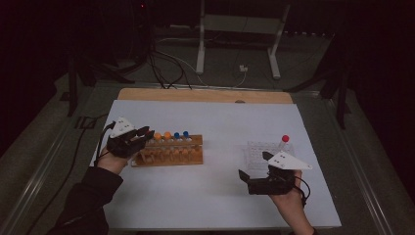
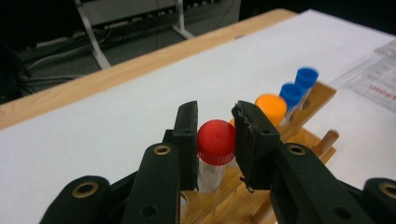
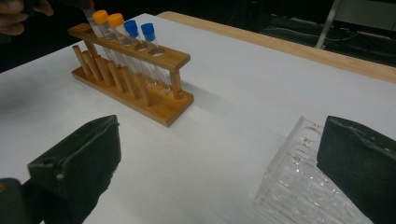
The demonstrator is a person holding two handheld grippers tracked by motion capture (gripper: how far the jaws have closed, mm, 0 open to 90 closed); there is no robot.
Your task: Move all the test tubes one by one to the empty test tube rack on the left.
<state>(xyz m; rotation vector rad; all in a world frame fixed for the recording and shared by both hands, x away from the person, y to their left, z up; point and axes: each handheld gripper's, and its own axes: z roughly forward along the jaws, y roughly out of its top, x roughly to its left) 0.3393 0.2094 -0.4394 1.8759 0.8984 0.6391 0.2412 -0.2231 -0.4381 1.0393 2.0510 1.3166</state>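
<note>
Red-capped tube [image 2: 215,142] between the jaws of the left gripper [image 2: 215,140], closed on its cap, at the wooden rack [image 1: 169,151] end, two orange-capped tubes [image 1: 162,135], two blue-capped tubes [image 1: 181,134], right gripper [image 3: 219,154] wide open, empty, beside one clear rack [image 3: 299,186], on the tabletop [image 1: 220,117]

The high view looks down from afar; both tongs' views sit close, sharing the wooden rack [image 1: 169,151] between the tongs.

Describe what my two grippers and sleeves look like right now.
Both grippers, left gripper and right gripper, are black with two blocky jaws and brass-ringed pivot holes. Each carries a pale three-cornered plate with dark dots and trails a black cable. The left forearm wears a dark sleeve.
</note>
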